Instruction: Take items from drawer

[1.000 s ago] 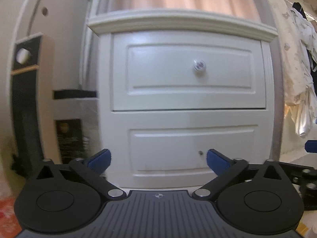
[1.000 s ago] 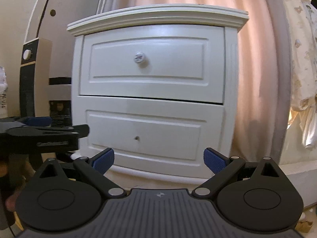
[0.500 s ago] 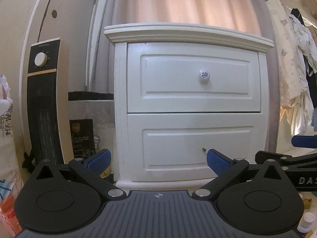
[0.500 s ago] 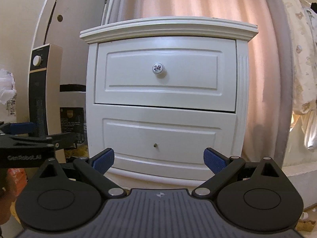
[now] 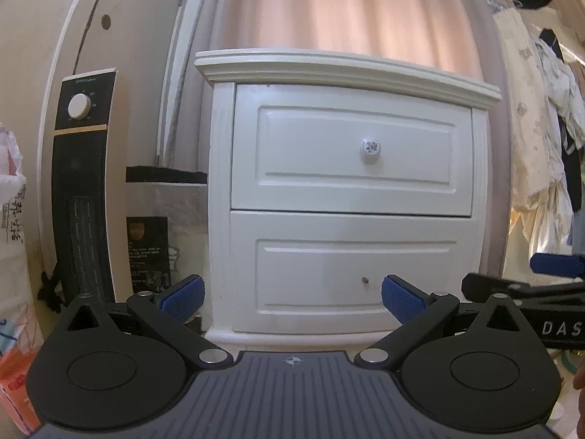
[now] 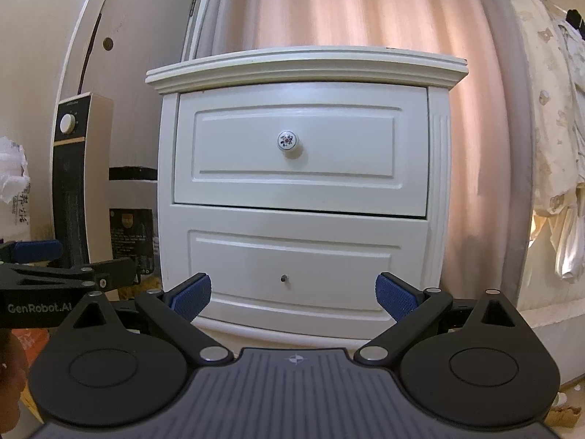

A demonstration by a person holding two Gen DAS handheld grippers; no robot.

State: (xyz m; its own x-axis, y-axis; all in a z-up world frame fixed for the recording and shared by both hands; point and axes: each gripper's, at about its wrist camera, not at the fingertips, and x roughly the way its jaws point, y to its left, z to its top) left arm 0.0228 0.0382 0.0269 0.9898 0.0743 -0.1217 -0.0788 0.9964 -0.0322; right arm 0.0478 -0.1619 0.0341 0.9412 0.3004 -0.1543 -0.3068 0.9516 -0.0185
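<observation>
A white two-drawer nightstand point(image 5: 351, 201) stands ahead, also in the right wrist view point(image 6: 299, 190). Its top drawer point(image 5: 353, 153) is shut and has a round floral knob point(image 5: 370, 145), also seen from the right point(image 6: 287, 139). The bottom drawer point(image 5: 351, 274) is shut with only a small stud point(image 5: 364, 279). My left gripper point(image 5: 292, 298) is open and empty, some way short of the bottom drawer. My right gripper point(image 6: 293, 295) is open and empty at about the same distance. What is inside the drawers is hidden.
A tall black and beige heater point(image 5: 82, 190) stands left of the nightstand. Pink curtains point(image 5: 329, 11) hang behind. Clothes point(image 5: 541, 146) hang at the right. A bag and an orange box point(image 5: 14, 395) sit at the far left.
Both grippers have pulled back and away from the nightstand, which now looks smaller and shows whole. Both stayed open.
</observation>
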